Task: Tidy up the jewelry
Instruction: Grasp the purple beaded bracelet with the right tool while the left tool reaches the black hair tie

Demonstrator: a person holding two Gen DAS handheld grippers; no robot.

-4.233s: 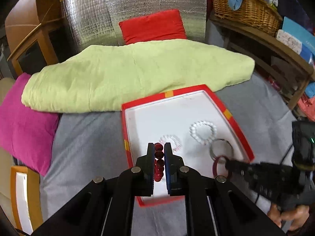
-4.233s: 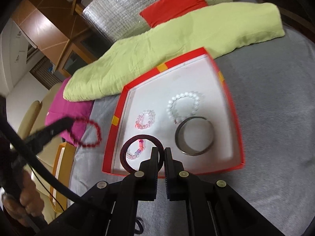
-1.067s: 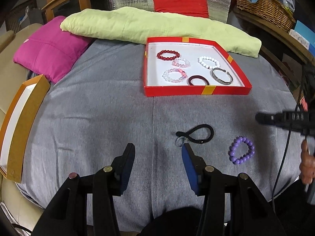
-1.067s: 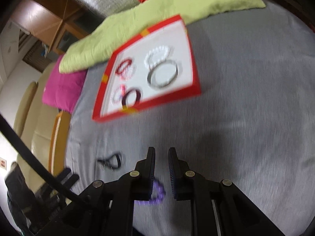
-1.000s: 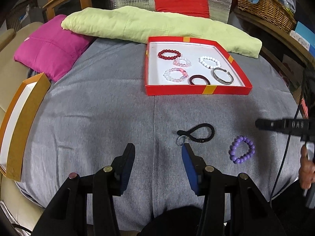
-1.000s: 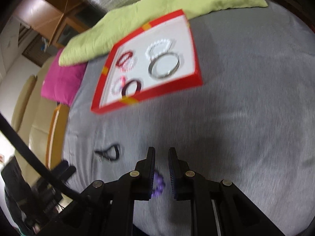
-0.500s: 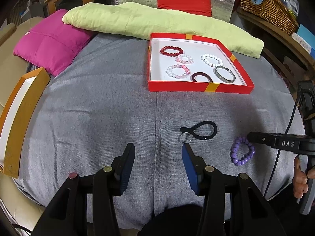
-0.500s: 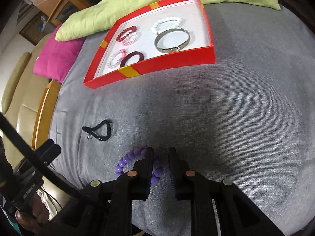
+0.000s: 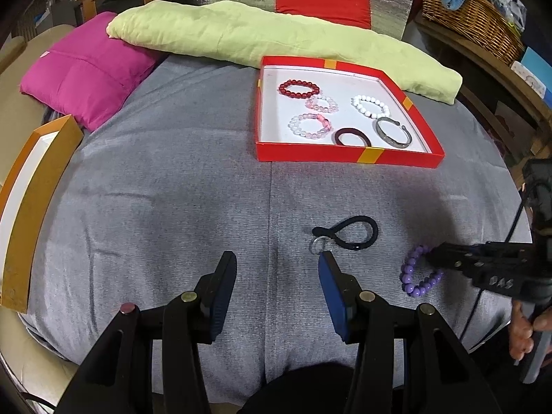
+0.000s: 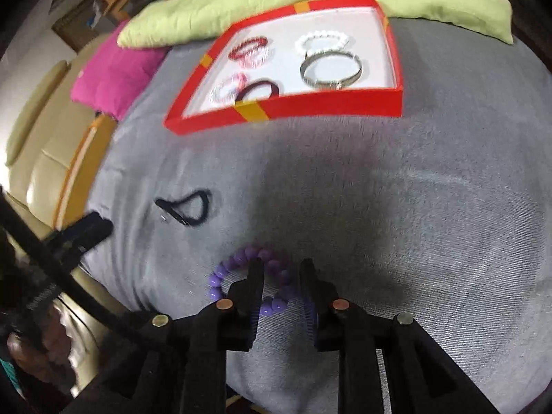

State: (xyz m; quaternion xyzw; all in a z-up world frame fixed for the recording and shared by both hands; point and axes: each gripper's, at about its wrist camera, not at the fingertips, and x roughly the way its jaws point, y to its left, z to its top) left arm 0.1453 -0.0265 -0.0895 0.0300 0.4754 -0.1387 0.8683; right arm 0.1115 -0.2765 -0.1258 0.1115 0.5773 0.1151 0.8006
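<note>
A purple bead bracelet (image 10: 241,254) lies on the grey cloth near its front edge. My right gripper (image 10: 282,263) is down over it with its jaws opening; the bracelet's right side lies between the fingers, and the pads do not press on it. In the left wrist view the right gripper (image 9: 431,257) reaches the purple bracelet (image 9: 417,288) from the right. My left gripper (image 9: 276,257) hovers open and empty over the cloth, just short of a black loop with a metal ring (image 9: 374,231). The red tray (image 9: 310,151) farther back holds several bracelets.
A long green pillow (image 9: 276,41) lies behind the tray and a pink cushion (image 9: 86,79) at the back left. An orange-framed box (image 9: 31,200) sits at the cloth's left edge. A wicker basket (image 9: 476,10) stands on a shelf at the right. A hand (image 9: 524,331) grips the right tool.
Both grippers have left the tray, where the red bead bracelet and dark ring now lie. In the last second the right gripper came down over the purple bracelet and its jaws widened. The left stayed put.
</note>
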